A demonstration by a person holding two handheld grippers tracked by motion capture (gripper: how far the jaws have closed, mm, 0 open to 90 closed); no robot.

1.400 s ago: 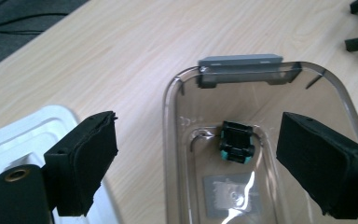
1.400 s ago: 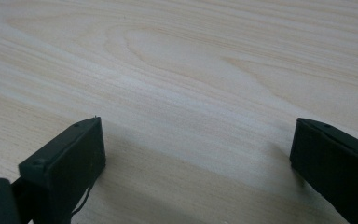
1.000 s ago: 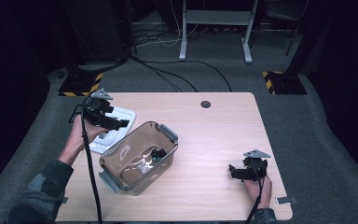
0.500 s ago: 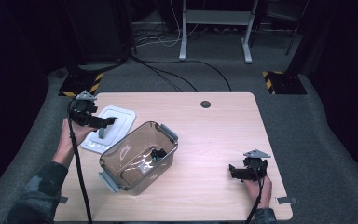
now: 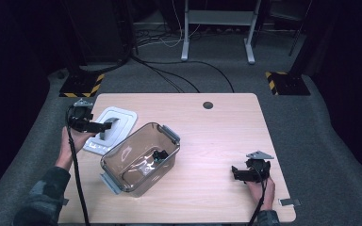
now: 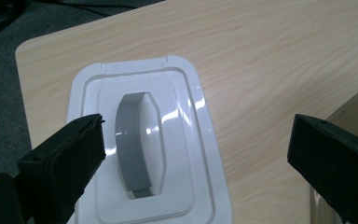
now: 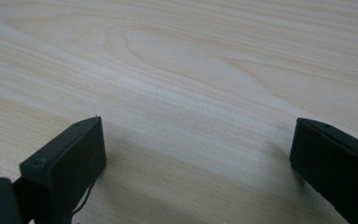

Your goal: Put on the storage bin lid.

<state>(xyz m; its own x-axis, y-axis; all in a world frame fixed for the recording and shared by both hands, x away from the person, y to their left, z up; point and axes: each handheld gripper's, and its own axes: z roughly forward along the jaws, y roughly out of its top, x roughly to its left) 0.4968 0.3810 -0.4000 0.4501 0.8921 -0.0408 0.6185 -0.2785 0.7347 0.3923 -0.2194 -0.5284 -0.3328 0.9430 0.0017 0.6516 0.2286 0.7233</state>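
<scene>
White plastic lid (image 6: 144,149) with its grey handle sits beside the clear rectangular tub (image 5: 139,157); we hold the left gripper (image 5: 102,126) wide above it, the right gripper (image 5: 235,173) wide too.

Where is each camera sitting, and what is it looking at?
High view: above the person's side, looking forward and down at the table, lid, box, both forearms and grippers.
Left gripper view: on the left gripper, looking along its wide-apart jaws at the lid and the box edge.
Right gripper view: on the right gripper, jaws apart, facing bare table.
Shared: the high and left gripper views both show the lid.
</scene>
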